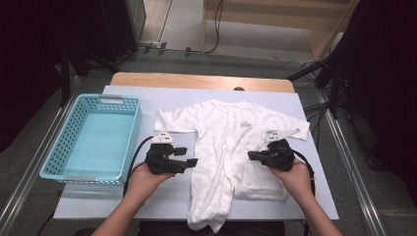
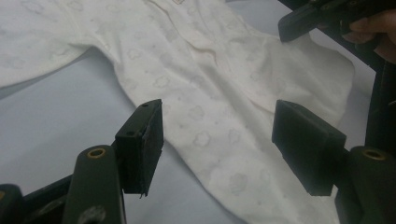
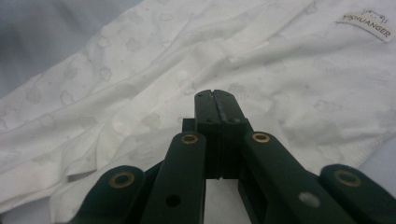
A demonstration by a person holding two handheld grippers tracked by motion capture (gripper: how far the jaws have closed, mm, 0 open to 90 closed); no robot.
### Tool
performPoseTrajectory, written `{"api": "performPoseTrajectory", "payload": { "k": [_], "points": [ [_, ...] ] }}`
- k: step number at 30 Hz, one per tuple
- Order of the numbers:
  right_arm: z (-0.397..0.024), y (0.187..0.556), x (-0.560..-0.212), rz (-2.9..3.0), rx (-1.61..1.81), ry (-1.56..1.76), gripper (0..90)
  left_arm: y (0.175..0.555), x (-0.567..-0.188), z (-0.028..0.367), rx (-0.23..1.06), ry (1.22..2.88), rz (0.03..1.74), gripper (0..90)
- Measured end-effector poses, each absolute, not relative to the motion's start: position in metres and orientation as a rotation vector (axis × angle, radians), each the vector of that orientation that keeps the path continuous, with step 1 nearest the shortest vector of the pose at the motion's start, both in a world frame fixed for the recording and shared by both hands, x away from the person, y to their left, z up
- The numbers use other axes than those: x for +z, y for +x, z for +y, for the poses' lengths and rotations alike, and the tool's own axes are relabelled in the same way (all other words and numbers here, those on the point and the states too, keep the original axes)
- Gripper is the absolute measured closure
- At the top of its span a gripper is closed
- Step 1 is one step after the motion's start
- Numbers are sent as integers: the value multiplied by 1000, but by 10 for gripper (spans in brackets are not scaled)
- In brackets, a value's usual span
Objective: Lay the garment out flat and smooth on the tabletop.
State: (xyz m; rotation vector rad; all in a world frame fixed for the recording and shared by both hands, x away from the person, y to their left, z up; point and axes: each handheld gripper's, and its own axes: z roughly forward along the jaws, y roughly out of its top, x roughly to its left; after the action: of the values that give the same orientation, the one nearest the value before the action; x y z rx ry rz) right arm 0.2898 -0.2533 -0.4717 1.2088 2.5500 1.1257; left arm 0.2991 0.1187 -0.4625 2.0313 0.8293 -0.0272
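Note:
A white baby romper lies spread flat on the pale table cover, sleeves out and neck toward the far side. Its right leg is folded up into a pad, while the other leg hangs toward the near edge. My left gripper hovers just left of the romper's waist; in the left gripper view its jaws stand open around air, with the romper beyond. My right gripper sits over the romper's right side. Its jaws are shut with no cloth between them, above the fabric.
A light blue plastic basket stands on the table's left side with nothing in it. The pale cover ends at a wooden table edge at the back. Dark stands and cables flank the table on both sides.

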Motion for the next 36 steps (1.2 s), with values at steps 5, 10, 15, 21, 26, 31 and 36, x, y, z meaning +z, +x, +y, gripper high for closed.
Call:
{"api": "performPoseTrajectory", "payload": {
  "k": [5,10,15,21,26,31,36],
  "points": [
    [-248,303,-470,2556,1140,1197,876,294,-463,126,-13,2021,858,342],
    [-242,313,-470,2564,1131,1180,876,289,-464,132,-6,2019,876,342],
    [-237,325,-470,2569,1111,1163,876,284,-466,135,-5,2015,890,342],
    [-231,337,-471,2578,1090,1164,876,280,-468,136,-7,2020,896,342],
    [-229,346,-470,2562,1084,1178,876,277,-468,140,1,2018,908,342],
    [-229,355,-473,2536,1088,1205,874,276,-468,141,4,2017,911,342],
    [-231,355,-481,2561,1078,1174,681,276,-468,140,3,2020,905,342]
  ]
}}
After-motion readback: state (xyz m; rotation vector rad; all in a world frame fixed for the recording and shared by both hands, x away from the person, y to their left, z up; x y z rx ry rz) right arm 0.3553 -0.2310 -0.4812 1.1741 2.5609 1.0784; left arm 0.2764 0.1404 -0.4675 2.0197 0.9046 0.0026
